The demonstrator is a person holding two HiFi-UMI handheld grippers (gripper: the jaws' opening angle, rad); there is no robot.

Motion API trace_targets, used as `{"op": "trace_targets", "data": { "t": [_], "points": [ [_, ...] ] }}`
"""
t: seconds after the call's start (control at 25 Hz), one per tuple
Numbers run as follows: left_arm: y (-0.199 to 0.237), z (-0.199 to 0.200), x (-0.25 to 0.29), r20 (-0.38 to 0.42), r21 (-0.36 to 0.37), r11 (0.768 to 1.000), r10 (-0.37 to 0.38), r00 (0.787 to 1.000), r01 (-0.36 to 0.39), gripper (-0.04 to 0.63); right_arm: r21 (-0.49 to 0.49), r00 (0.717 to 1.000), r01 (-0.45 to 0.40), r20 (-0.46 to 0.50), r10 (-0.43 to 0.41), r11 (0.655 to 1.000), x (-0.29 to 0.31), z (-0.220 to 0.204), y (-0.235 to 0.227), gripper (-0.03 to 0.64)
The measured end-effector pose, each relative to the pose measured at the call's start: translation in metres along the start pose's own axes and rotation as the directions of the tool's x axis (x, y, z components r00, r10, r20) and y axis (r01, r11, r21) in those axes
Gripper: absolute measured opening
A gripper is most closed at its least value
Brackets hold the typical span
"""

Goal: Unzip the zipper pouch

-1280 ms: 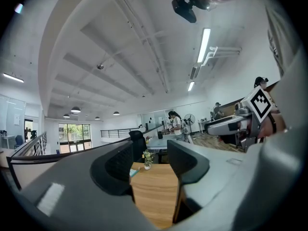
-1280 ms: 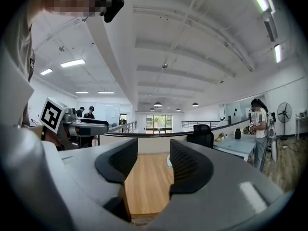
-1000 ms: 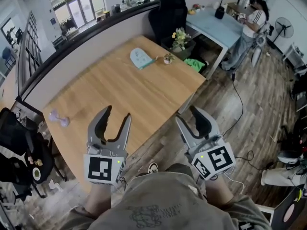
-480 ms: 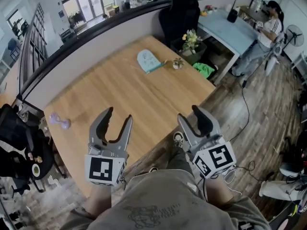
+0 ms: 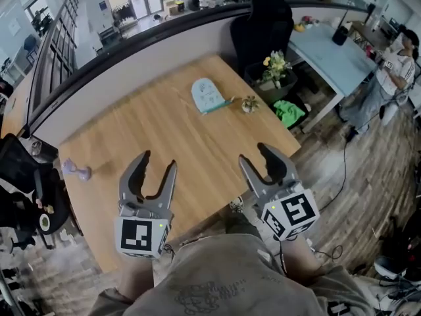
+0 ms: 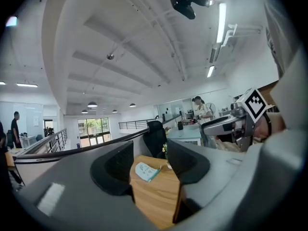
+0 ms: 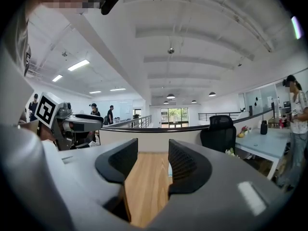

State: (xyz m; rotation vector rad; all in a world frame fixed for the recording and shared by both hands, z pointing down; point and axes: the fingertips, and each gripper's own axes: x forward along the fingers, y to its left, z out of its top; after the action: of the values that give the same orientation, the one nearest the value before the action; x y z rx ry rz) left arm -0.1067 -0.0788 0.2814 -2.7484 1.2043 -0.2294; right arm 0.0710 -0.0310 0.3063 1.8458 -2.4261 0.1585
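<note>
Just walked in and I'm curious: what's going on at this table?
A person holds a claw in each hand by the near edge of the table. The left claw and the right claw are both open and empty. The pouch lies at the far side, untouched, so unzipping has not begun.

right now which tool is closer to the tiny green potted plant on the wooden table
Right. The right tool is straight back from the potted plant, towards the person; the left tool is back and far left.
</note>
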Motion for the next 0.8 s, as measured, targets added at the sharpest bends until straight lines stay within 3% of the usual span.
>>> {"op": "trace_targets", "data": {
  "t": [0.2, 0.44, 0.8],
  "points": [
    [-0.001, 0.000, 0.044, -0.052, -0.002, 0.995, 0.104, 0.993, -0.104, 0.207, 0.000, 0.995, -0.094, -0.012, 0.094, 0.996, 0.034, 0.004, -0.050, 0.201],
    [-0.002, 0.003, 0.091, -0.101, -0.005, 0.974, 0.224, 0.969, -0.226, 0.207, 0.002, 0.975, -0.219, -0.039, 0.218, 0.976, 0.073, 0.002, -0.100, 0.201],
    [-0.009, -0.005, 0.135, -0.145, -0.001, 0.947, 0.317, 0.937, -0.321, 0.207, -0.017, 0.945, -0.322, -0.072, 0.320, 0.947, 0.113, -0.004, -0.148, 0.200]
  ]
}}
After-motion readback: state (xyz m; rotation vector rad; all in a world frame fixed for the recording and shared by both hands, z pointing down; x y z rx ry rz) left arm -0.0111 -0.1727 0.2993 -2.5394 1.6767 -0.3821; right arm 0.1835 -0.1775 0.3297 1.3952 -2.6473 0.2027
